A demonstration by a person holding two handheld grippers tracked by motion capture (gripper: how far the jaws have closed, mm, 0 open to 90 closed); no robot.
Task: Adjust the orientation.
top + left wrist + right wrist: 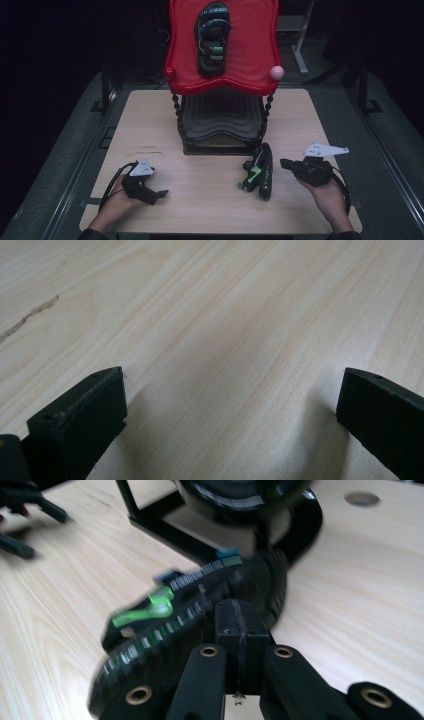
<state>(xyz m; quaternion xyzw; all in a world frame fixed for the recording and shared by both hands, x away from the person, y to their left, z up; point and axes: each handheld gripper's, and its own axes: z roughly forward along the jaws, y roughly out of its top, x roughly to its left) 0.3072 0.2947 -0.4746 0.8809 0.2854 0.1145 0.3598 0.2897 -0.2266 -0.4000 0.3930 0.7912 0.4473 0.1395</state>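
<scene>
My right gripper (pixel 286 163) has its jaws closed together, empty, just right of the sandal (pixel 262 171), which lies on its side in front of the rack (pixel 223 45). My left gripper (pixel 230 405) stands wide, empty, low over the table (pixel 210 315), well left of the sandal. To lift the sandal onto the rack beside its mate (pixel 212 37), I would reopen the right jaws and pinch the sole edge, not the straps. The sandal is black ribbed rubber with green clips; the rack's top tray is glossy red with rippled grooves; the table is pale wood grain.

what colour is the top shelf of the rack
Glossy red top shelf, clearest in the high view.
</scene>
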